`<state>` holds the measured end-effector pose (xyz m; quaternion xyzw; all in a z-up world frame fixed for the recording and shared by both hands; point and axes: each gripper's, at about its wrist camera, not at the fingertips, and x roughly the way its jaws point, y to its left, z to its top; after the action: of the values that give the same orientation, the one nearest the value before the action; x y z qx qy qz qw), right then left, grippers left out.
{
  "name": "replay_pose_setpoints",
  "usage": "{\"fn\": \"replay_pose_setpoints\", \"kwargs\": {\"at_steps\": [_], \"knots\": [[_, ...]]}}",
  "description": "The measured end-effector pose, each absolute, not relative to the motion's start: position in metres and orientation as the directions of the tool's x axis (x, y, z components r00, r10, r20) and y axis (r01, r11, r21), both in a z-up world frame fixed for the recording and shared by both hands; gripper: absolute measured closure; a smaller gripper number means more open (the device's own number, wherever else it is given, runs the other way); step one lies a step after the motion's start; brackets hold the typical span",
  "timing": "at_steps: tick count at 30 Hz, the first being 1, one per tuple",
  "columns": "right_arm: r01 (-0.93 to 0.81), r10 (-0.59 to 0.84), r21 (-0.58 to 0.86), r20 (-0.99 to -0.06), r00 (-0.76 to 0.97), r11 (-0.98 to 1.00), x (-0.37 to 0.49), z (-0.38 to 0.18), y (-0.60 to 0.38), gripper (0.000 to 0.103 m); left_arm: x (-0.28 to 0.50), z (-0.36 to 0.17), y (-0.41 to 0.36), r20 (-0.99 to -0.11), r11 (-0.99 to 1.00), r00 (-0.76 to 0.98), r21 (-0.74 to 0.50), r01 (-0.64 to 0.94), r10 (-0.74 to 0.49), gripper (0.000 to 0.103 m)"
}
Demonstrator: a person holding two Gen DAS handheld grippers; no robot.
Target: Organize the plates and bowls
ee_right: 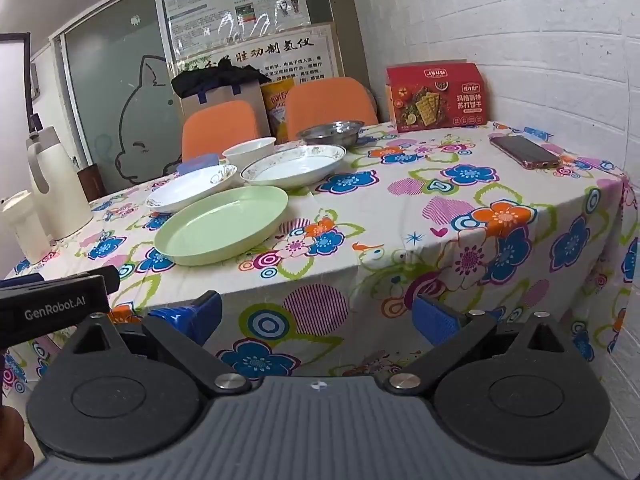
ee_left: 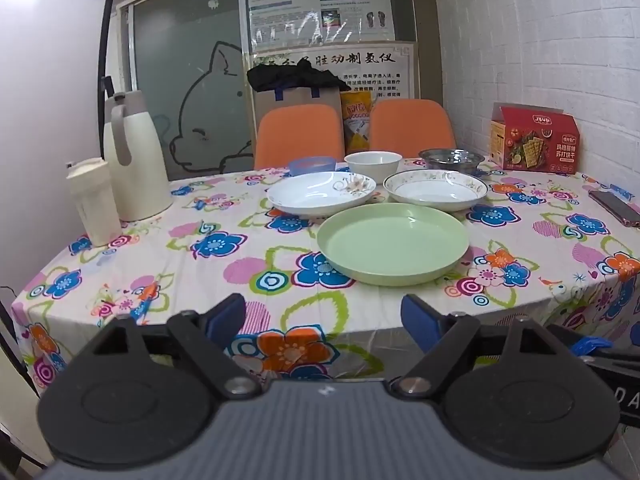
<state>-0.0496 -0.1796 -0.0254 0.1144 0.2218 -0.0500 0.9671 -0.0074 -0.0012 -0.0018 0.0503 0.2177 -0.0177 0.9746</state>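
Observation:
A green plate point(ee_left: 393, 243) point(ee_right: 222, 229) lies nearest on the flowered table point(ee_left: 224, 240) point(ee_right: 440, 208). Behind it sit a white plate with a flower print point(ee_left: 322, 193) point(ee_right: 192, 189) and a gold-rimmed plate point(ee_left: 435, 189) point(ee_right: 294, 165). Further back stand a blue bowl point(ee_left: 312, 165) point(ee_right: 199, 161), a white bowl point(ee_left: 373, 165) point(ee_right: 249, 152) and a steel bowl point(ee_left: 451, 159) point(ee_right: 331, 133). My left gripper point(ee_left: 324, 322) hangs open before the table's front edge, short of the green plate. My right gripper point(ee_right: 316, 318) is open too, off the table's near side, with nothing between its fingers.
A cream jug point(ee_left: 134, 156) point(ee_right: 56, 184) and a white cup point(ee_left: 94, 200) point(ee_right: 20, 224) stand at the table's left. A red cracker box point(ee_left: 534, 140) point(ee_right: 436, 96) and a phone point(ee_left: 614, 207) point(ee_right: 524, 151) are at the right by the brick wall. Two orange chairs point(ee_left: 300, 134) stand behind.

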Motion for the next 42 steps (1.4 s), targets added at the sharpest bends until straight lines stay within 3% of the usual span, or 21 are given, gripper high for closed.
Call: {"fn": "replay_pose_setpoints", "kwargs": {"at_steps": [6,42], "knots": [[0.137,-0.048,0.201,-0.395,0.917,0.97,-0.0569,-0.0191,-0.1816,0.014,-0.0078,-0.0022,-0.0037,-0.428,0.993,0.904,0.099,0.061,-0.013,0.019],[0.112,-0.008,0.223,-0.421,0.907,0.968,-0.0518,-0.0264,-0.1776,0.014,-0.006,-0.0032,-0.0054,-0.444,0.991,0.896,0.11,0.07,-0.014,0.019]]}}
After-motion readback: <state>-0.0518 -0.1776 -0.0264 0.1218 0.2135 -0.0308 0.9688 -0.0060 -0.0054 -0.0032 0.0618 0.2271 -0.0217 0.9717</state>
